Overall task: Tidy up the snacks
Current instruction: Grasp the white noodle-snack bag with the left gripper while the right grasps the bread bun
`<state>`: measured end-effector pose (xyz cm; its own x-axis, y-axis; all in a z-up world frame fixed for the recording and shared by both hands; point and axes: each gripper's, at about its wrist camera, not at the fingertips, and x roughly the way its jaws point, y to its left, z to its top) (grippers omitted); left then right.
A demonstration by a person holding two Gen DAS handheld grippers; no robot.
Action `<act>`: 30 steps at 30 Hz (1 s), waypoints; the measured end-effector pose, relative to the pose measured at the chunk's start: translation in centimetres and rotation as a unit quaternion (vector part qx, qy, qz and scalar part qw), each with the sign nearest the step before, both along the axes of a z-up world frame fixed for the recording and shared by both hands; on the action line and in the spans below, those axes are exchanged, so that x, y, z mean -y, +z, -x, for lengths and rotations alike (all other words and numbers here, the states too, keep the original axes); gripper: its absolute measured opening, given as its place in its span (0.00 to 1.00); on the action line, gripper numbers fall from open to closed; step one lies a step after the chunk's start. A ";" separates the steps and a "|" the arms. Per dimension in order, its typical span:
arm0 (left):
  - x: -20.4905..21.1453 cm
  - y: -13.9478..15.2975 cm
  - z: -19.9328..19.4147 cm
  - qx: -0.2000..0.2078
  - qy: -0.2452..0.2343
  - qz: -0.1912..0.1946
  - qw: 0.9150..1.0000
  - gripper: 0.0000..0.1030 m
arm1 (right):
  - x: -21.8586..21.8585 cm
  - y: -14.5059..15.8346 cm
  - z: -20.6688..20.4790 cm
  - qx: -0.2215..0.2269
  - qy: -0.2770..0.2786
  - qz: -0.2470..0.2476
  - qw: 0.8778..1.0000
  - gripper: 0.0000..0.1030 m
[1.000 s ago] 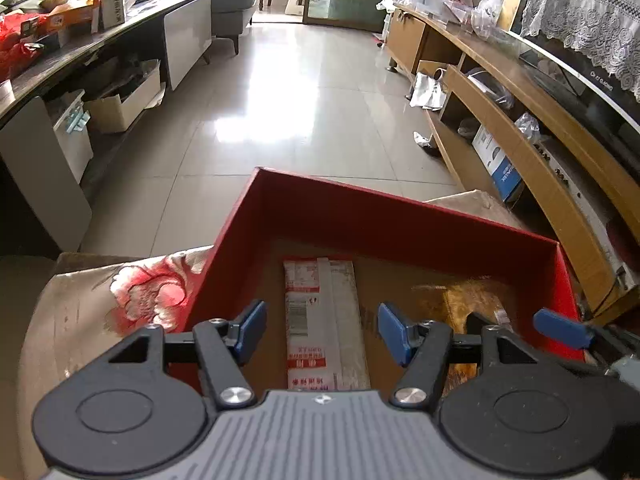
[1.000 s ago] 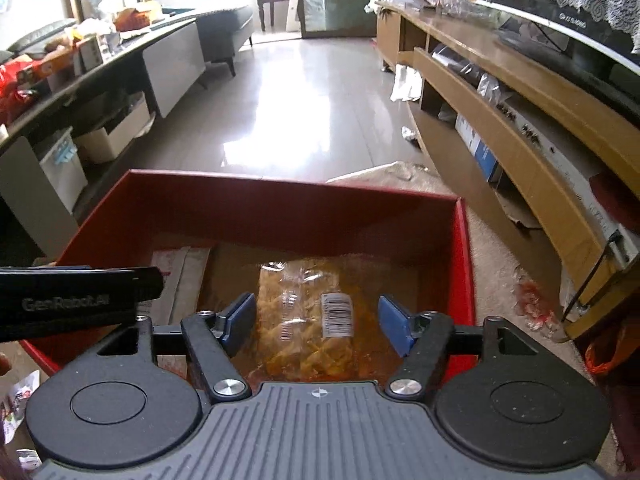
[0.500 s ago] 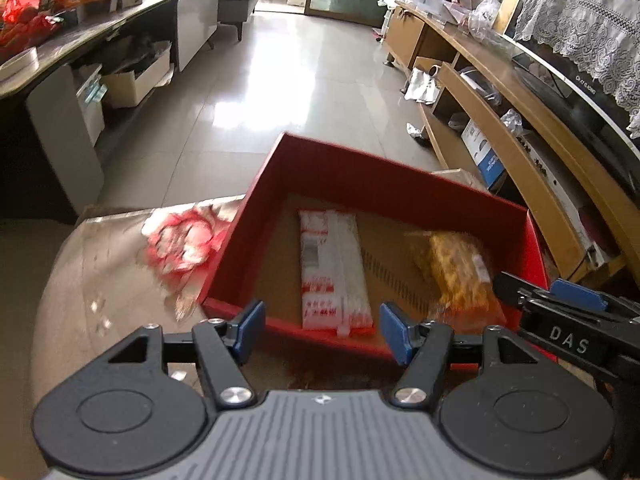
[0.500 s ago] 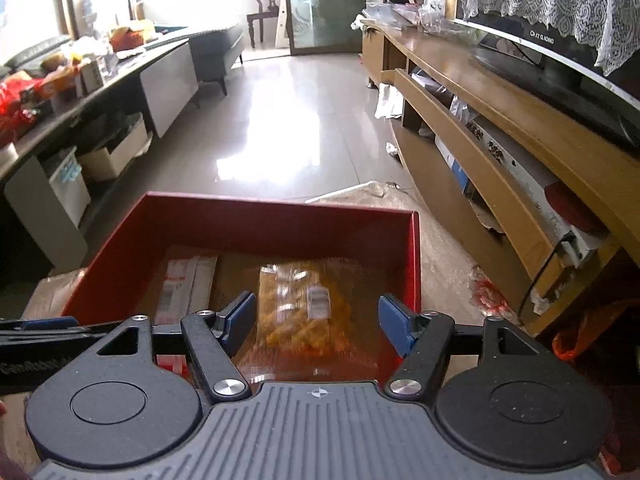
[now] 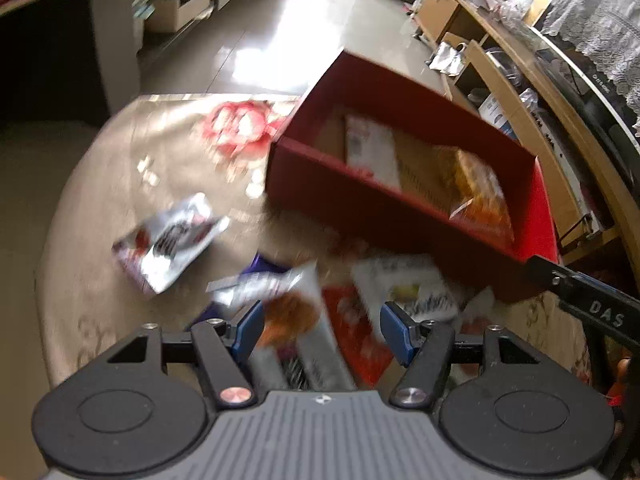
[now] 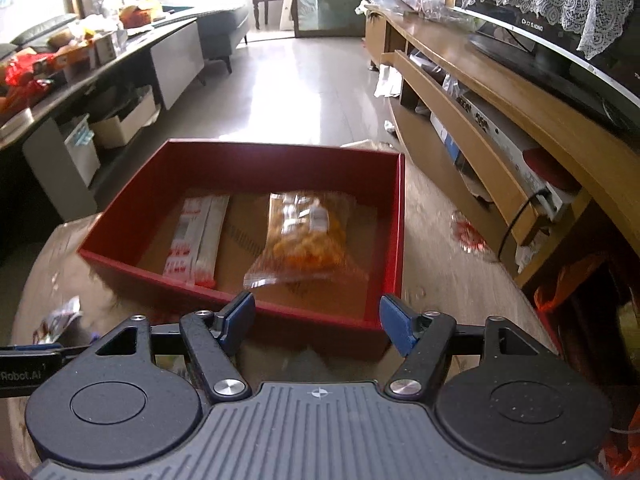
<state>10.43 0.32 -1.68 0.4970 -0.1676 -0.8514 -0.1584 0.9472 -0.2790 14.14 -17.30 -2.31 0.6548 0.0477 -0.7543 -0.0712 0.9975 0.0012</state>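
A red cardboard box (image 6: 280, 164) stands on the cloth-covered table. Inside it lie a white-and-red packet (image 6: 196, 236) and a clear bag of orange snacks (image 6: 308, 236). My right gripper (image 6: 318, 320) hovers just in front of the box's near wall, its jaws opening with nothing between them. My left gripper (image 5: 322, 330) is open above a blurred heap of loose packets in front of the box (image 5: 384, 200): a silver-and-purple one (image 5: 264, 280), a red one (image 5: 356, 336) and a white one (image 5: 408, 284). Another silver packet (image 5: 172, 236) lies apart to the left.
The beige tablecloth (image 5: 120, 160) has a red flower print and ends at a rounded near-left edge. A long wooden TV unit (image 6: 500, 120) runs along the right. A dark counter with clutter (image 6: 60, 64) lines the left, with tiled floor (image 6: 312, 80) between them.
Both grippers have pulled back from over the box toward the near side. The left one has also swung left, so the loose packets on the table now show below it.
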 end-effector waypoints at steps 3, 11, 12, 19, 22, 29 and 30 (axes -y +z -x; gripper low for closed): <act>0.1 -0.9 1.1 -0.010 0.011 -0.002 1.000 0.63 | 0.2 -0.1 1.3 -0.004 0.000 0.000 1.000 0.73; 1.5 -2.5 1.6 -0.023 0.033 -0.012 0.999 0.69 | 1.7 -0.2 4.5 -0.012 -0.010 -0.015 1.000 0.74; 1.6 -2.8 1.7 -0.024 0.036 -0.016 0.999 0.69 | 2.0 -0.2 4.8 -0.013 -0.012 -0.018 1.000 0.74; 2.0 -3.3 1.8 -0.021 0.046 -0.030 0.998 0.67 | 3.7 -0.4 5.6 -0.023 -0.036 -0.027 0.999 0.75; 1.9 -3.1 1.9 -0.016 0.038 -0.040 0.998 0.57 | 4.1 -0.9 5.8 -0.035 -0.044 -0.029 0.998 0.76; 1.5 -2.6 2.0 -0.009 -0.011 -0.042 0.999 0.48 | 4.9 -2.0 6.8 -0.062 -0.062 -0.035 0.996 0.78; 1.5 -2.6 2.1 -0.010 -0.021 -0.043 0.999 0.48 | 5.0 -2.1 7.0 -0.065 -0.066 -0.036 0.995 0.78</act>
